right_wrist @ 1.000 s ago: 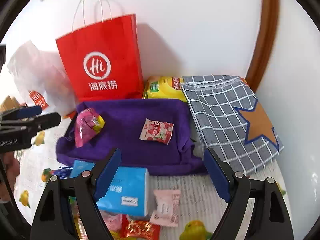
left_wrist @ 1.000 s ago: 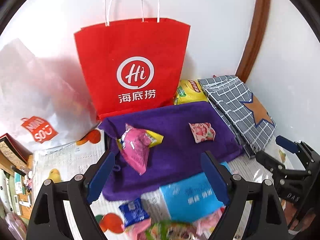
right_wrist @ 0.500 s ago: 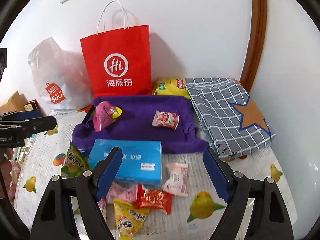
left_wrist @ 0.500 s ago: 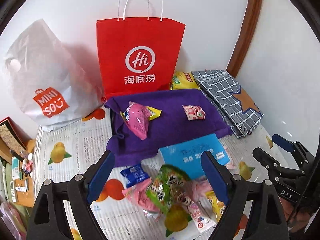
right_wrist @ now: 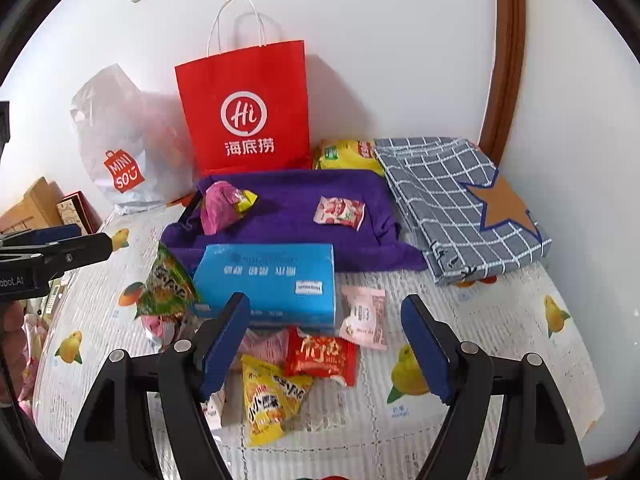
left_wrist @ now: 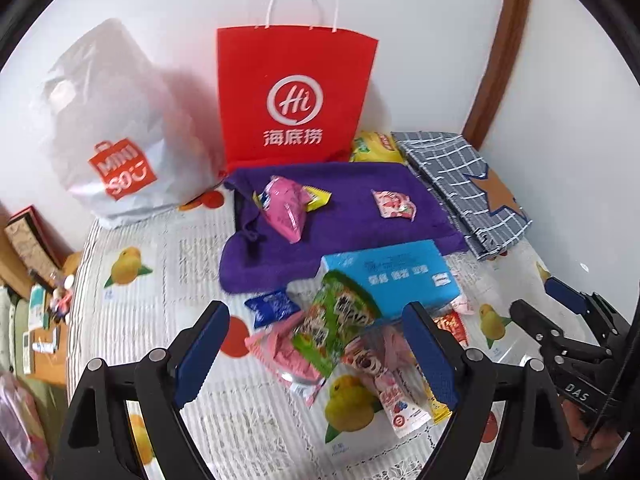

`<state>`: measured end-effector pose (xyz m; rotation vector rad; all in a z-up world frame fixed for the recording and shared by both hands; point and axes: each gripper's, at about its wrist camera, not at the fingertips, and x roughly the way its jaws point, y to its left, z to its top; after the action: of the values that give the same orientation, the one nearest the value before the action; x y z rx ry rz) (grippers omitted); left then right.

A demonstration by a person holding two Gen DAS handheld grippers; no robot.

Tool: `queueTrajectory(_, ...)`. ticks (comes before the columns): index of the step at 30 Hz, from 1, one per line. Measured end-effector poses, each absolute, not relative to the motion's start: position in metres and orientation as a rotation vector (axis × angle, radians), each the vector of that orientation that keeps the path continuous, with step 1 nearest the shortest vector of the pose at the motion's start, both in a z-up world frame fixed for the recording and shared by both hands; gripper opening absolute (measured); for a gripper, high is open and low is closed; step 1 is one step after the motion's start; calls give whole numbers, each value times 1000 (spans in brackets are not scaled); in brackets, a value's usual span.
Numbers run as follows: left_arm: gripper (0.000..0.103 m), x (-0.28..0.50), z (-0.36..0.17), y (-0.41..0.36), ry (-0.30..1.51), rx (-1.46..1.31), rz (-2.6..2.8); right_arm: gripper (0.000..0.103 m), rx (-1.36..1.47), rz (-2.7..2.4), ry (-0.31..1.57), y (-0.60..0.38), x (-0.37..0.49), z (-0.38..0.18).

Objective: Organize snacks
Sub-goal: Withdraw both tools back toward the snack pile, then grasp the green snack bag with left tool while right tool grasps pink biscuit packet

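A purple towel lies on the table with a pink snack bag and a small strawberry packet on it. In front of it sit a blue tissue box and a pile of loose snacks: a green bag, a red packet, a yellow bag, a pale pink packet. My left gripper is open and empty above the pile. My right gripper is open and empty above the red packet.
A red paper bag and a white Miniso bag stand against the back wall. A folded checked cloth lies at the right. A yellow pack sits behind the towel. Boxes stand at the left edge.
Both grippers have pulled back and up from the towel, so the tissue box and the snack pile in front have come into view. Both stay open and empty.
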<state>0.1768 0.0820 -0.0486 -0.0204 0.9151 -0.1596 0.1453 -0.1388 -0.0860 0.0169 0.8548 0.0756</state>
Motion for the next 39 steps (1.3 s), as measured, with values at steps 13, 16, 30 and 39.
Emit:
queueTrajectory(13, 87, 153, -66, 80, 908, 17, -88, 77, 31, 93, 884, -160, 141, -105)
queueTrajectory(16, 87, 153, -74, 88, 942, 2, -64, 74, 46, 106, 904, -166, 144, -114)
queueTrajectory(30, 87, 158, -97, 104, 963, -87, -60, 59, 53, 146, 985, -180, 172, -163)
queueTrajectory(39, 87, 173, -111, 106, 963, -127, -107, 49, 59, 136, 1051, -191, 223, -200)
